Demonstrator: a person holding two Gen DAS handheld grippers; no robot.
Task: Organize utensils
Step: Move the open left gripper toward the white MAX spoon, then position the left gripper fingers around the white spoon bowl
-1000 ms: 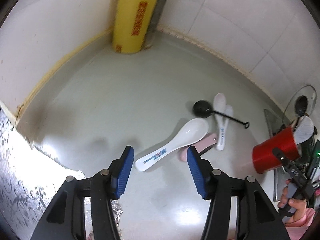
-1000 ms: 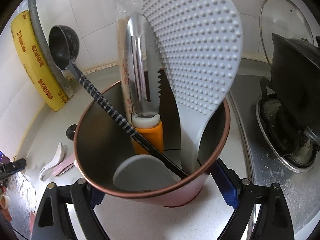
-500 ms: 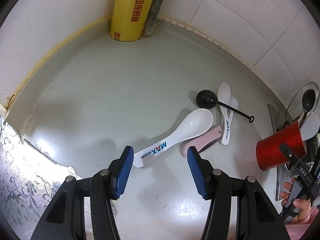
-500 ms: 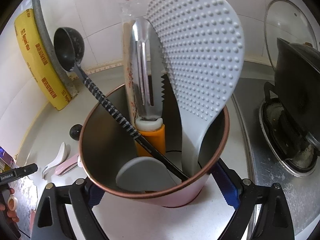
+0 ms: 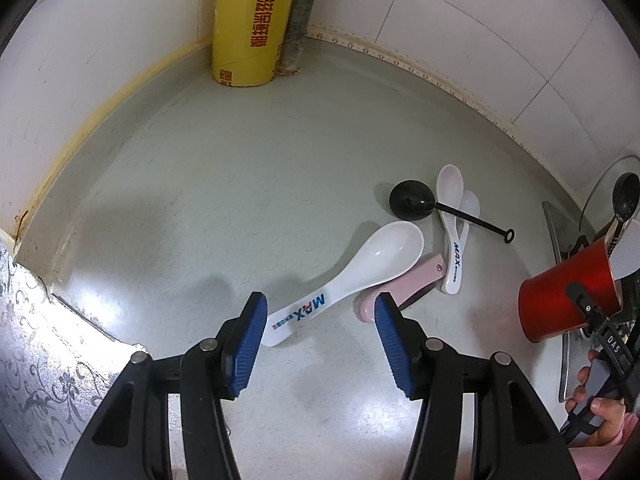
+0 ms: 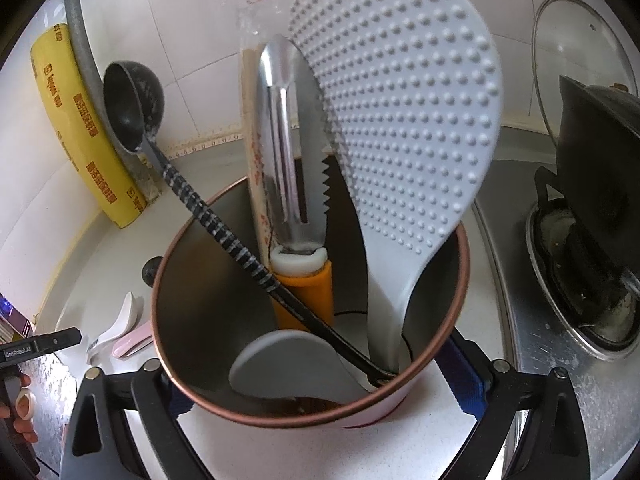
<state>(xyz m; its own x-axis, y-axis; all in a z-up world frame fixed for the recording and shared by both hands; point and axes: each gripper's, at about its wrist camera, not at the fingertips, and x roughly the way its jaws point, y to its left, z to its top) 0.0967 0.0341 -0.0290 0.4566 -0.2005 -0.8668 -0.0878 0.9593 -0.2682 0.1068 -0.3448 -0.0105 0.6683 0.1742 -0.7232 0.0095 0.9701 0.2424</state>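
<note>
My left gripper (image 5: pixel 320 305) hangs open just above the counter, its blue pads either side of the handle end of a large white spoon (image 5: pixel 372 264). Beside that spoon lie a pink-handled utensil (image 5: pixel 404 288), two small white spoons (image 5: pixel 450 196) and a black scoop (image 5: pixel 412 200). My right gripper (image 6: pixel 320 392) straddles the red utensil holder (image 6: pixel 456 320); its jaws have just been opening and the right pad stands clear of the wall. The holder contains a dimpled grey rice paddle (image 6: pixel 400 120), a peeler (image 6: pixel 288 160), a black ladle (image 6: pixel 132 96) and a second grey paddle (image 6: pixel 288 364).
A yellow cling-film roll (image 5: pixel 252 20) leans in the tiled corner. A gas burner with a black pot (image 6: pixel 592 180) and a glass lid (image 6: pixel 580 40) stand right of the holder. Patterned foil (image 5: pixel 40 340) covers the counter's left edge. A person's hand (image 5: pixel 600 412) grips the right tool.
The right gripper's pads have spread away from the red holder, which stays in place. The left gripper's view has shifted slightly, so the white spoon's handle now sits closer to its pads.
</note>
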